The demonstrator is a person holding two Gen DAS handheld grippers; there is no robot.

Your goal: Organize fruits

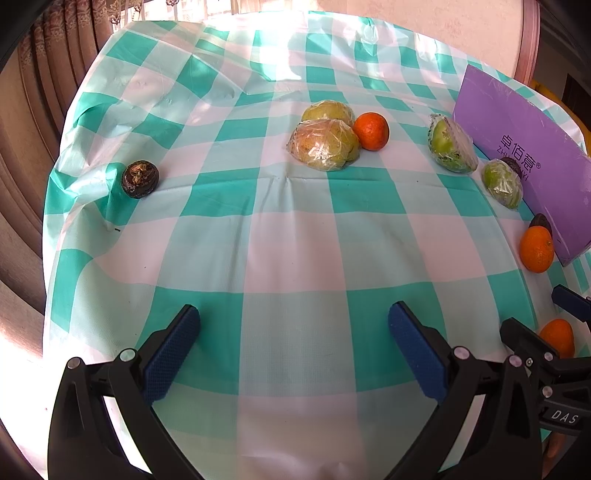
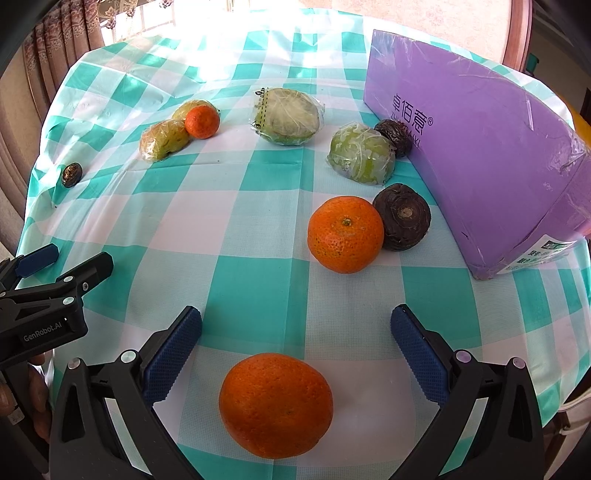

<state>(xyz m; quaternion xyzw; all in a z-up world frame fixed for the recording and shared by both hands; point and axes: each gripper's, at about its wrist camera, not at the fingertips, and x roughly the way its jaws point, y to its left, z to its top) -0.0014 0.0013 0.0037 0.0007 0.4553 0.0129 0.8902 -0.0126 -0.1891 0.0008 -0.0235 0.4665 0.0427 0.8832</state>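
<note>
Sunlit window (image 2: 155, 22), patterned curtains (image 1: 44, 74), checked tablecloth (image 1: 295, 258)

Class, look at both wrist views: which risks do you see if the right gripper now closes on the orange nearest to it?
1. The round orange lies loose between the open right gripper fingers; an off-centre squeeze may roll it away.
2. The checked plastic tablecloth is wrinkled and may snag or slide.
3. The open left gripper is close by, so the two may collide.

A home dining spot — checkered tablecloth (image 1: 295, 240), patterned curtains (image 1: 44, 92), fruit laid out.
</note>
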